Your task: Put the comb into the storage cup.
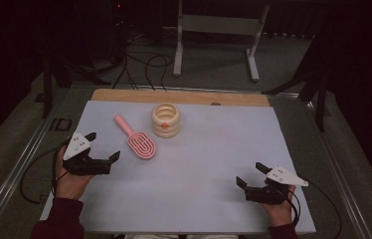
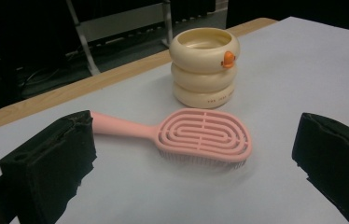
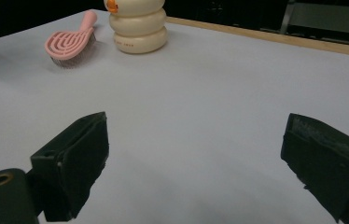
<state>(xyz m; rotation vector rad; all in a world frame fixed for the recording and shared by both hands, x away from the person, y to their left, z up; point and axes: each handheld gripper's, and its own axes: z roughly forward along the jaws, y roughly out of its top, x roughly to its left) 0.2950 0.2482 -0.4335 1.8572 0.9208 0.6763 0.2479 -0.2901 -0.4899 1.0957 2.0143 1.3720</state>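
The pale table (image 1: 199, 174) lies mostly bare. A pink hairbrush (image 1: 137, 139) lies diagonally, handle toward the far-left, beside a cream holder (image 1: 165, 120). Left hand-held gripper (image 1: 103, 146) and right hand-held gripper (image 1: 251, 175) gape wide, empty.

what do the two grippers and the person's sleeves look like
Both the left gripper and the right gripper are black, with two blocky, foam-like jaw pads. Each carries a pale grey three-cornered plate on top and trails a thin black cable. The sleeves are dark red.
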